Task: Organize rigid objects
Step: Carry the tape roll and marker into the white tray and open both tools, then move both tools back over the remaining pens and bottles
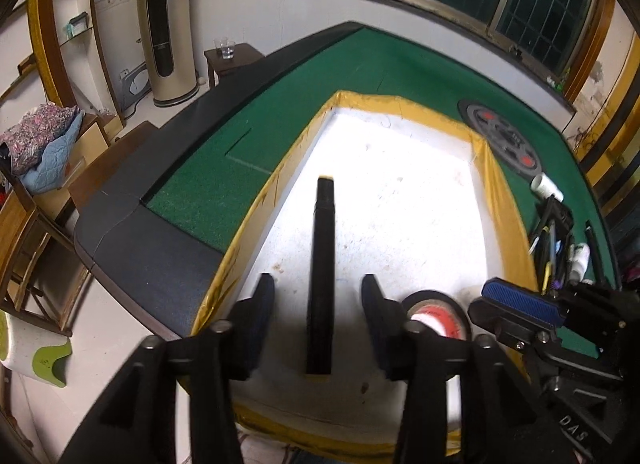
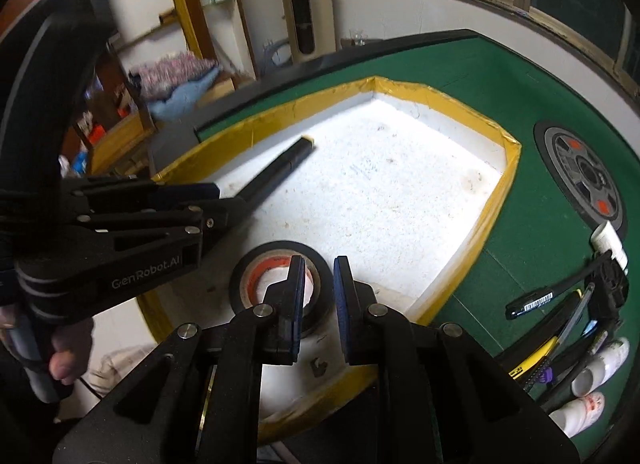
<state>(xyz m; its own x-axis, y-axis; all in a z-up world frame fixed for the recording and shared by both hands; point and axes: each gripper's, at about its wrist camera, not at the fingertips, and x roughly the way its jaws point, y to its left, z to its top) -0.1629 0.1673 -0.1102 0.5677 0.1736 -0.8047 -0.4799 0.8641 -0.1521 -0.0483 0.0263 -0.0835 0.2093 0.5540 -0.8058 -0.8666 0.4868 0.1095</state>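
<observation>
A long black bar with a yellow tip [image 1: 321, 264] lies in the white tray [image 1: 400, 192] with yellow taped walls; it also shows in the right wrist view [image 2: 276, 172]. My left gripper [image 1: 318, 304] is open, its fingers on either side of the bar's near half without touching it. A black tape roll with a red core [image 2: 280, 284] lies at the tray's near side, also in the left wrist view [image 1: 436, 312]. My right gripper [image 2: 316, 304] is open a little and empty, just over the roll's right rim.
The tray sits on a green felt table [image 1: 280, 120] with a black rim. A round black dial [image 2: 580, 176] is set in the felt. Pens and markers [image 2: 560, 328] and white bottles [image 2: 600, 368] lie at the right. Chairs and shelves stand left.
</observation>
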